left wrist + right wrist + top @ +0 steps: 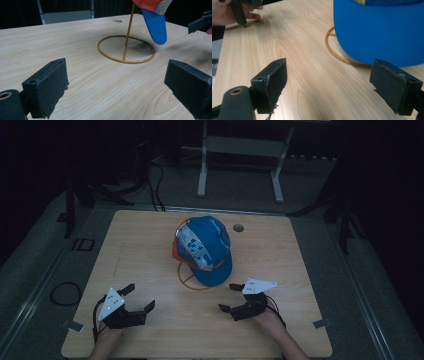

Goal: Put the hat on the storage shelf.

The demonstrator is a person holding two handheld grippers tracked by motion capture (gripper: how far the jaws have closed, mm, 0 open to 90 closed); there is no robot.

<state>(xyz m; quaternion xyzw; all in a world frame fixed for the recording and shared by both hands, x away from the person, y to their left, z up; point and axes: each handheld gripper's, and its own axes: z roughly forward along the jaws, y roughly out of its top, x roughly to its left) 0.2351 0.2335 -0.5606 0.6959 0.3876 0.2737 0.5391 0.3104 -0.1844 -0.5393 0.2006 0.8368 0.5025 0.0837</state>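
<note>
A blue cap point(206, 251) with an orange side panel and a patterned panel sits on a gold wire stand point(192, 282) in the middle of the wooden table point(150, 245). My left gripper point(140, 298) rests open near the front left, pointing at the stand's ring point(125, 61), with nothing between its fingers. The cap's blue brim point(156, 25) hangs over that ring. To the front right my right gripper point(229, 297) is open and empty, just in front of the brim point(382, 30) and the ring point(329, 48).
A round cable hole point(238, 227) sits in the table behind the cap. A white desk frame point(240, 150) stands on the floor beyond the table, and a cable loop point(65, 293) lies on the floor at the left. The room is dark.
</note>
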